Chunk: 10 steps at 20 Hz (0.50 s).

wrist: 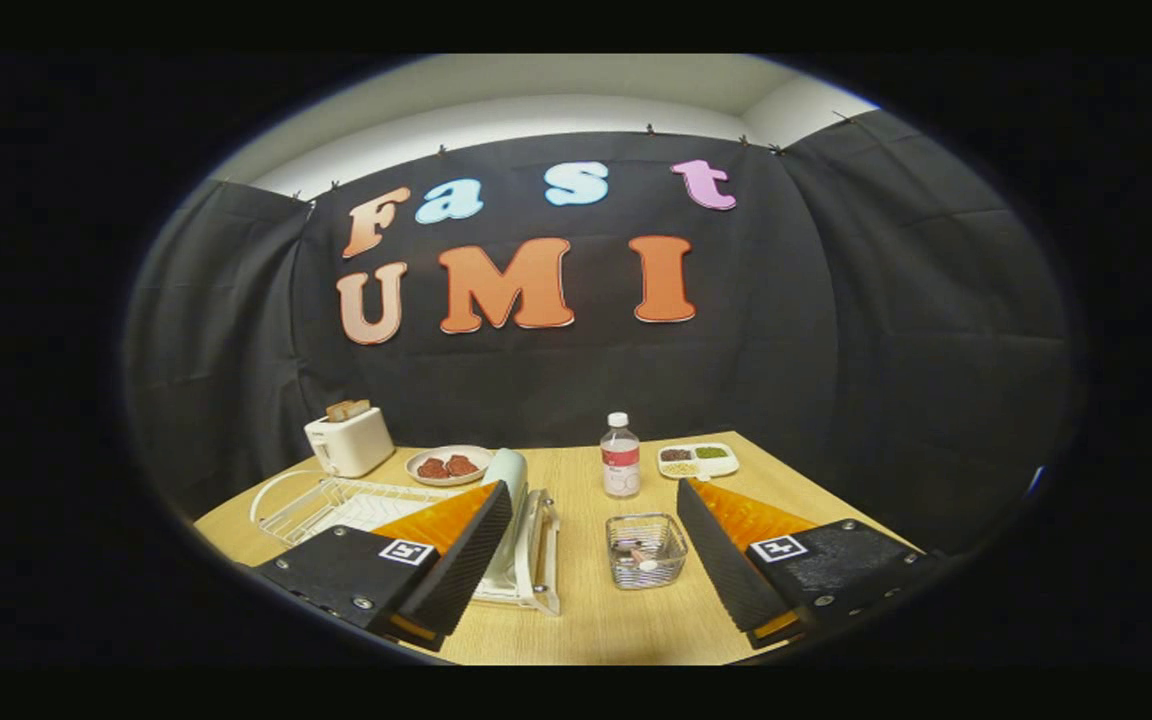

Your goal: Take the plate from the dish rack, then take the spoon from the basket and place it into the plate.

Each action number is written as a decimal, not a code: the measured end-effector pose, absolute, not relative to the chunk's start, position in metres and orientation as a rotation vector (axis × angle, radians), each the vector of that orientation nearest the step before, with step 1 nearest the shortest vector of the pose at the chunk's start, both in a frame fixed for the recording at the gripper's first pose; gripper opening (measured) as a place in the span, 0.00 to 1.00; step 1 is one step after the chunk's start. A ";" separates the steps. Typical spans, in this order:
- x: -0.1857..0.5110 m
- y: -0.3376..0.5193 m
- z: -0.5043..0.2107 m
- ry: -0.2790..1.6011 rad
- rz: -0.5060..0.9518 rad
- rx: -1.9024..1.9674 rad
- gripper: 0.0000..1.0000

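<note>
Wooden table [576, 620], gripper [596, 560] held above it with fingers spread wide, gripping nothing.

Biggest first: the white wire dish rack [336, 505] sat beyond the left finger, a pale plate [508, 480] standing upright in it just beside that fingertip. The white toaster [348, 440] stood behind the rack, bread poking out the top. Between the fingers and just ahead sat the small wire basket [646, 550], the spoon [641, 558] lying inside. Beyond it were a water bottle [620, 456], a dish of reddish food [448, 465], and a divided tray [698, 460].
</note>
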<state>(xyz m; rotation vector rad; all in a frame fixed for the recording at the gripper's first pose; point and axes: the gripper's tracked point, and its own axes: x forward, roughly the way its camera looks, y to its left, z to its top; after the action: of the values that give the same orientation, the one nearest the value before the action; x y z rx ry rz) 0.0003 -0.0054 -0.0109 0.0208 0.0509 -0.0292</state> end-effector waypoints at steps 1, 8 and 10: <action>0.002 -0.001 -0.012 0.058 -0.026 0.023 0.99; 0.033 0.039 -0.037 0.159 0.007 0.058 0.98; 0.047 0.047 -0.049 0.198 -0.005 0.065 0.97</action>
<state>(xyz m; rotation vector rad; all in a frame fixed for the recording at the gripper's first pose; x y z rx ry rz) 0.0466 0.0466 -0.0489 0.0646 0.1985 -0.0052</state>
